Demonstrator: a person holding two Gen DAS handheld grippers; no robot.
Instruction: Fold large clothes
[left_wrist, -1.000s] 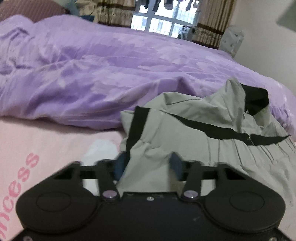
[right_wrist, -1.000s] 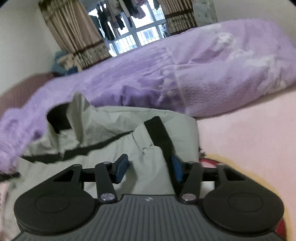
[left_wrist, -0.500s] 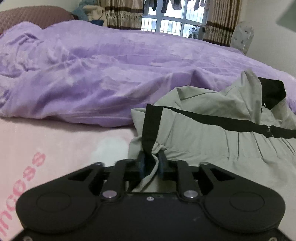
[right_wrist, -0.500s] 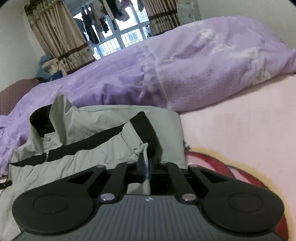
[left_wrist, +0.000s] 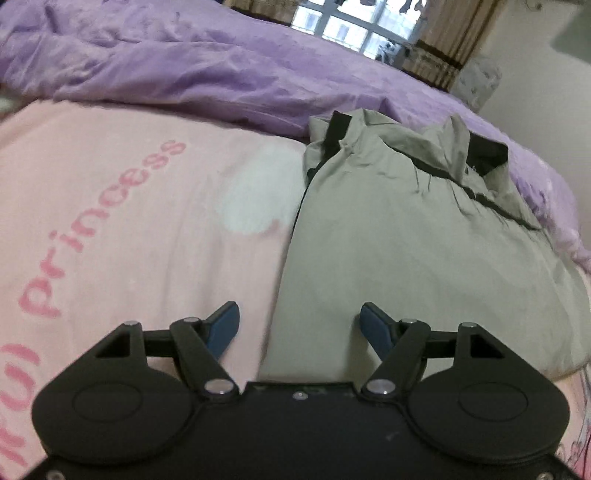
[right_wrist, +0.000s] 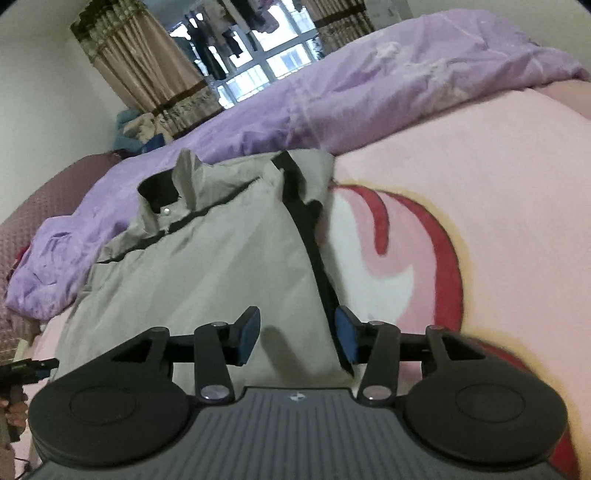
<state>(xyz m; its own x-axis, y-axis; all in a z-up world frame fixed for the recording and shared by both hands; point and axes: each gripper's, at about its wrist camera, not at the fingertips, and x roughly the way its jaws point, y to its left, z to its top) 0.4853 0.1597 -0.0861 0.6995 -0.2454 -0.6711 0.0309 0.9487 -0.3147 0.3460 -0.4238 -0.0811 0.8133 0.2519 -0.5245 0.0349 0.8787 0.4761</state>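
Your grey-green jacket (left_wrist: 424, 236) lies folded on the pink blanket (left_wrist: 129, 221) of the bed, filling the centre and right of the left wrist frame and the centre-left of the right wrist frame (right_wrist: 207, 266). Its black-lined collar stands up at the far end, a black trim band runs along one edge, and the near panel looks smooth. The purple duvet (left_wrist: 221, 74) bunches across the top of both frames, behind the jacket.

Your left tool (left_wrist: 300, 326) is spread wide, empty, its blue pads straddling the jacket's near left edge. Your right tool (right_wrist: 297, 334) is also parted and empty, over the near corner by the black trim.

Half a second ago both tools were pinched shut on folds of the fabric; you have since released them and the jacket lies flatter.
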